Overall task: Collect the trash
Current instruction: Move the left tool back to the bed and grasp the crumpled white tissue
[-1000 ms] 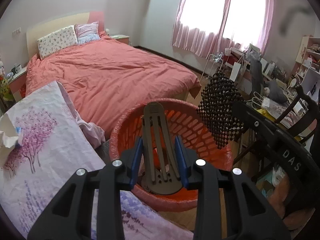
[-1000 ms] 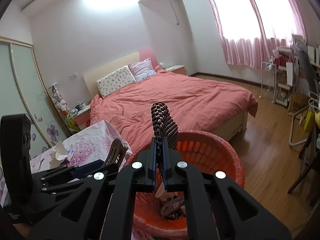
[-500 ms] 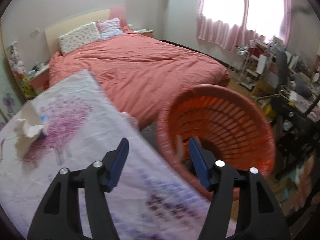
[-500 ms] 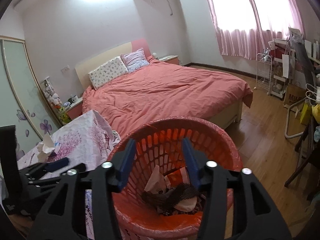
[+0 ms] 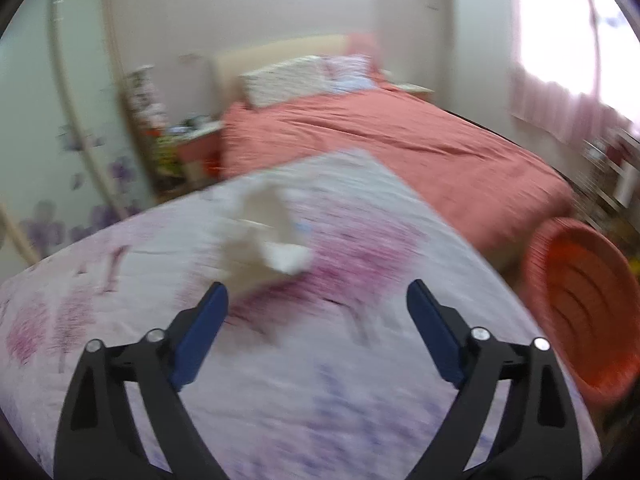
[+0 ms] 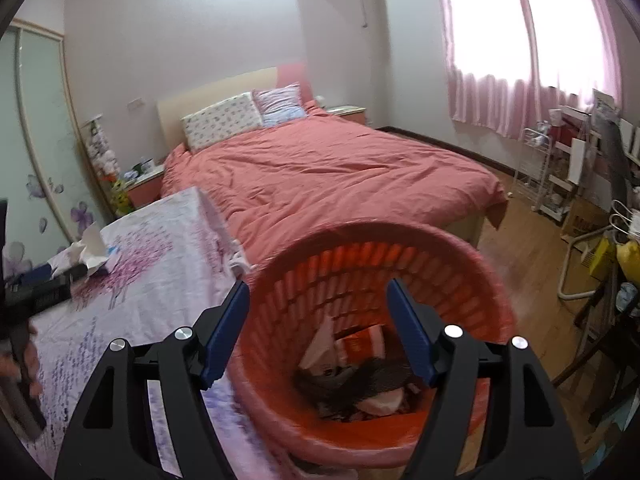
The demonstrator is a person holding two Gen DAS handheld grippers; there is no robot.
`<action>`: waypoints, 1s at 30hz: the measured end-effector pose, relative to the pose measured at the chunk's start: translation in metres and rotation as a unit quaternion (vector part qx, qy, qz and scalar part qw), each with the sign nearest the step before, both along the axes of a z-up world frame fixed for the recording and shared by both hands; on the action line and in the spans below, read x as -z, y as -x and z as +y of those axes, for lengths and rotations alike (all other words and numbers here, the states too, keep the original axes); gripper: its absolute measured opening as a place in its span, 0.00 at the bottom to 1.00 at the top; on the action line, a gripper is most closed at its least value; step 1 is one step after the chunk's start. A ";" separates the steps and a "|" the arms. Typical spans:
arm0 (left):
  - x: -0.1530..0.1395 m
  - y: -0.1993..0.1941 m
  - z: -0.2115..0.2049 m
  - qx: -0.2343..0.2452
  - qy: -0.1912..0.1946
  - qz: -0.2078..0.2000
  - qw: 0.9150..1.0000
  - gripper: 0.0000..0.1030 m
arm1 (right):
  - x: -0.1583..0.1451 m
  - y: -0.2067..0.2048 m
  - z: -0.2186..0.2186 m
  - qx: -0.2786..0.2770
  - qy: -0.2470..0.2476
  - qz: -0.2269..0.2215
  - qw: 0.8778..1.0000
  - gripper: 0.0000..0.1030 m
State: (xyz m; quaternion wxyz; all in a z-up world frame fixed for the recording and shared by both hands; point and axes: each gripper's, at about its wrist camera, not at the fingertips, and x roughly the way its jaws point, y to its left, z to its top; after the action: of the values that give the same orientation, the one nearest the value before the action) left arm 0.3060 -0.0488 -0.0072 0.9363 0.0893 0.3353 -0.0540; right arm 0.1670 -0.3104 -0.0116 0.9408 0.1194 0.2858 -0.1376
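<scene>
A crumpled white tissue (image 5: 264, 240) lies on the table's floral cloth (image 5: 280, 380). My left gripper (image 5: 316, 300) is open and empty, a little short of the tissue, which sits just past its left finger. The view is blurred. My right gripper (image 6: 318, 296) is open and empty above the orange trash basket (image 6: 472, 280), which holds papers and a dark mesh piece (image 6: 360, 376). The basket also shows at the right of the left wrist view (image 5: 580, 312). The tissue (image 6: 90, 250) and my left gripper (image 6: 48, 286) show at the left of the right wrist view.
A bed with a salmon cover (image 6: 328, 176) stands beyond the table and basket. A nightstand (image 6: 142, 184) and sliding wardrobe doors (image 6: 32, 140) are at the left. A wire rack (image 6: 548, 176), chairs and clutter stand at the right on the wood floor (image 6: 528, 236).
Both grippers let go of their items, a brown slotted piece and a dark mesh piece, over the basket and opened. My left gripper then swung left over the table toward the tissue.
</scene>
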 end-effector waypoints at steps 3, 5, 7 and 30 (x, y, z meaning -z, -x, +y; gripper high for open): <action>-0.004 -0.031 0.031 -0.050 0.008 -0.002 0.999 0.93 | 0.002 -0.009 0.014 -0.021 -0.003 0.007 1.000 0.69; -0.003 -0.048 0.041 -0.065 0.022 0.006 0.998 0.93 | 0.003 -0.014 0.023 -0.030 -0.002 0.013 0.999 0.69; 0.000 -0.065 0.047 -0.075 0.034 0.019 0.996 0.93 | 0.005 -0.018 0.030 -0.041 0.001 0.018 0.999 0.69; 0.028 -0.082 0.059 -0.056 0.057 0.057 0.995 0.41 | 0.011 -0.029 0.058 -0.074 -0.008 0.037 0.996 0.69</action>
State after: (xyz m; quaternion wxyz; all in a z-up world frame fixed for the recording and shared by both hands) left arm 0.3884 0.0106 -0.0349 0.9206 0.0141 0.3894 -0.0252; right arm 0.1957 -0.2529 -0.0225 0.9361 0.1004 0.3300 -0.0691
